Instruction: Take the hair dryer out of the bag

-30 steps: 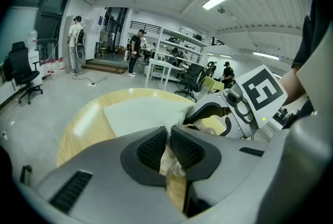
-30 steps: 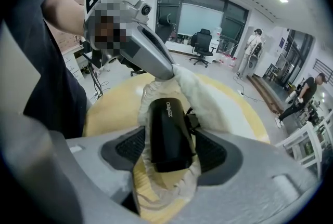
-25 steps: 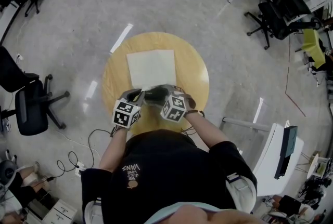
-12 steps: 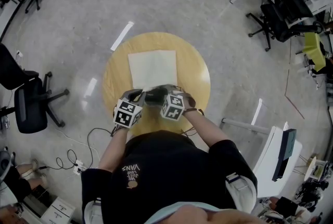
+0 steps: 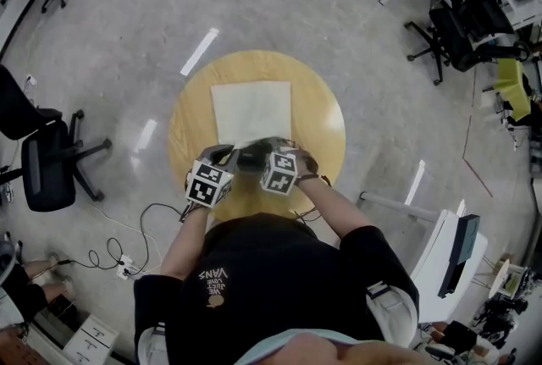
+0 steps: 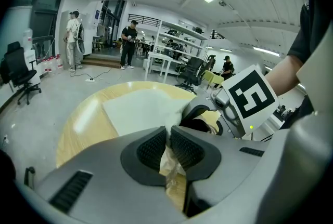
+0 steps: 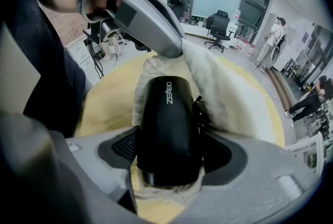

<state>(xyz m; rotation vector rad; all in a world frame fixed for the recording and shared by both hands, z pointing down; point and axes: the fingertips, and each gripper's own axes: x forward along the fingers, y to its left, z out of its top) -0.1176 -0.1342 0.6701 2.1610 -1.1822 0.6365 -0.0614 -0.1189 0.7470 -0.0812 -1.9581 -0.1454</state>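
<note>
White cloth bag (image 6: 139,109) edge pinched by left gripper (image 6: 169,146), lower centre, as anchor; right gripper (image 7: 167,153) clamps black hair dryer (image 7: 167,108), likely to pull it clear

The hair dryer (image 7: 169,124) looks glossy black plastic — the bag (image 5: 251,109) matt white cloth, the table (image 5: 322,113) smooth pale wood.
</note>
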